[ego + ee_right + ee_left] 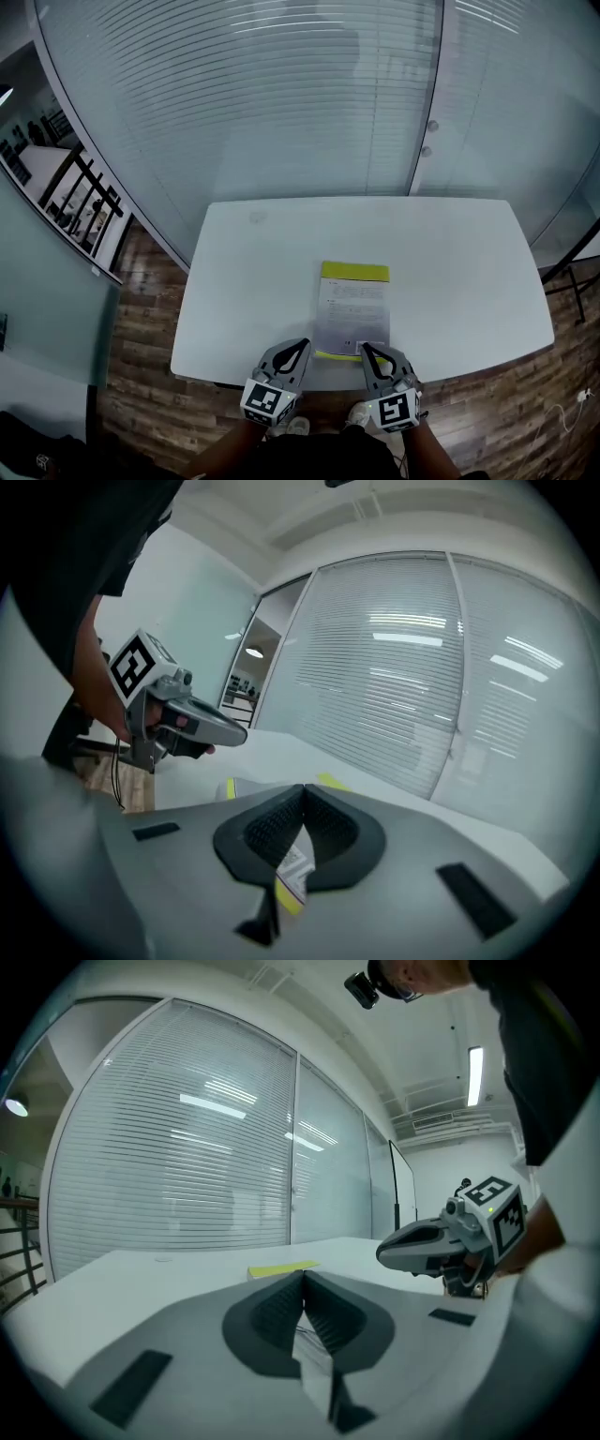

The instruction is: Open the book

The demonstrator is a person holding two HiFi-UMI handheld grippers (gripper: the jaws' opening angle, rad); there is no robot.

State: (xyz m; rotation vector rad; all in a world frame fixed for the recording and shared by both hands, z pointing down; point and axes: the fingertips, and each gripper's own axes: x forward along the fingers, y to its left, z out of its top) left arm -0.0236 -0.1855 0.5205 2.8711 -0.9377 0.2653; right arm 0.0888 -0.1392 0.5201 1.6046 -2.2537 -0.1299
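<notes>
Tongs: 2, i.e. left tongs [304, 344] & right tongs [365, 348], side by side. Marker cubes: 2, 1 per tongs, namely left cube [269, 401] & right cube [396, 409], at the rear ends. Book [352, 305]: 1, lying from the right tongs' tip fwd. Worktop [253, 281]: 1, white, under & ahead of both tongs. Round knobs [432, 125]: 2, on the glass wall [281, 103] far ahead of the tongs, 1 above the other. Shoes [298, 427]: 2, behind the tongs, btwn the cubes.
</notes>
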